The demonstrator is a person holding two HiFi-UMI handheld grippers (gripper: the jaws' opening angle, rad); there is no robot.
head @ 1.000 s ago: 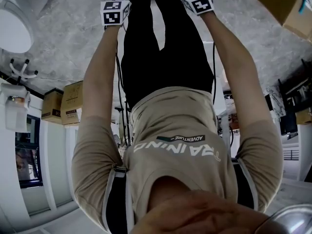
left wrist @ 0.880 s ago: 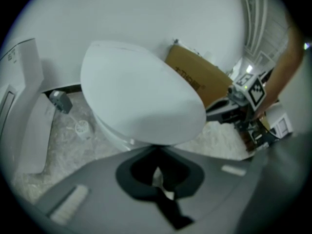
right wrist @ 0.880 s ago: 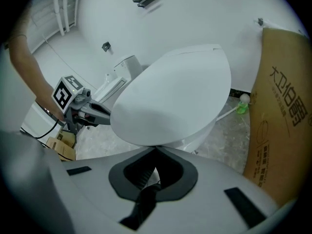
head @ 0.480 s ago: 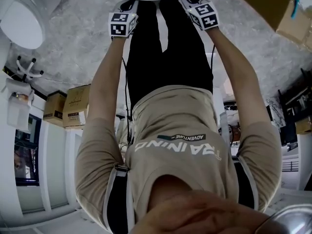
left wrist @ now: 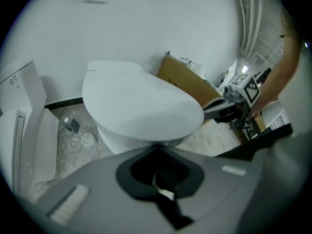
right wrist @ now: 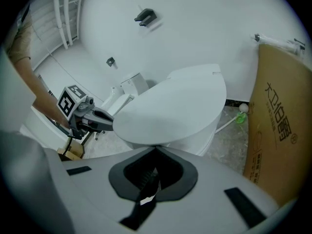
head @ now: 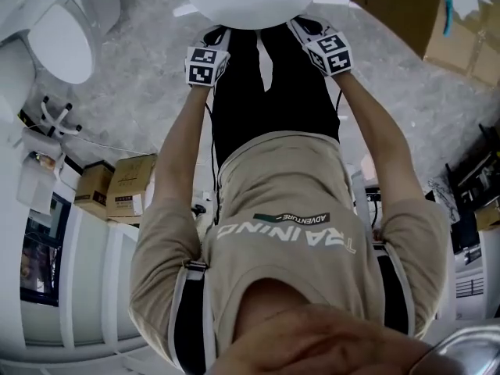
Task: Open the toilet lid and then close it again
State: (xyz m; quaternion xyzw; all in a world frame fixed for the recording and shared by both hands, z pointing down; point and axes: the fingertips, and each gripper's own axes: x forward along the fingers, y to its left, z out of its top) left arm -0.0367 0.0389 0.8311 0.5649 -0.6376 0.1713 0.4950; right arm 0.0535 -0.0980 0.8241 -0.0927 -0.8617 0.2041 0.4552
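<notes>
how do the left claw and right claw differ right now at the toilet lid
Side: the left claw is at the left part of the toilet lid's front rim, the right claw at the right part.
Neighbours: a second toilet stands beyond the left claw, a tall cardboard box beyond the right claw.
Shared: both have jaws together, tips at the rim of the lowered lid.

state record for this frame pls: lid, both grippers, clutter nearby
toilet lid: down, closed over the bowl
left gripper: jaws together, nothing between them, tip at the lid's front rim, contact unclear
right gripper: same, jaws together, at the front rim
cardboard box: upright on the floor beside the toilet, right gripper's side
second toilet: upper left of the head view, apart from this one
</notes>
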